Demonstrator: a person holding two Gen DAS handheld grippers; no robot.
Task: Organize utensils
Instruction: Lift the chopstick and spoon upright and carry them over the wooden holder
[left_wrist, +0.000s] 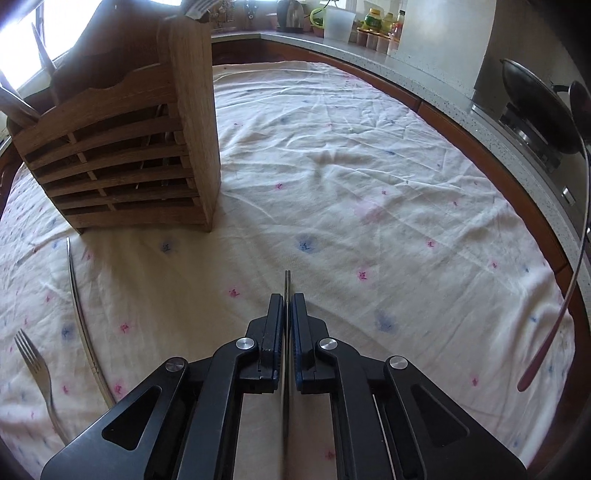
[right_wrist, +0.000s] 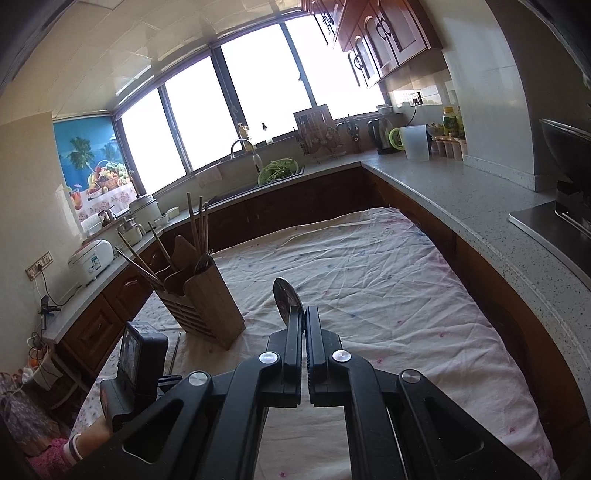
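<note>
A slatted wooden utensil holder (left_wrist: 122, 147) stands on the cloth-covered table (left_wrist: 332, 166) with chopsticks and a fork in it. My left gripper (left_wrist: 287, 299) is low over the cloth, right of the holder, shut on a thin metal chopstick (left_wrist: 287, 280) whose tip pokes out past the fingers. A second metal chopstick (left_wrist: 79, 314) and a fork (left_wrist: 35, 369) lie on the cloth at the left. My right gripper (right_wrist: 304, 314) is shut on a metal spoon (right_wrist: 286, 299), bowl forward, held above the table. That spoon (left_wrist: 578, 240) also crosses the right edge of the left wrist view.
A grey counter (right_wrist: 461, 206) wraps around the table's far and right sides, close to its edge. It holds a kettle (right_wrist: 380, 134), a plastic jug (right_wrist: 415, 142), a sink (right_wrist: 273, 177) and a wok (left_wrist: 535, 103) on the stove. The holder (right_wrist: 207, 299) stands left of centre.
</note>
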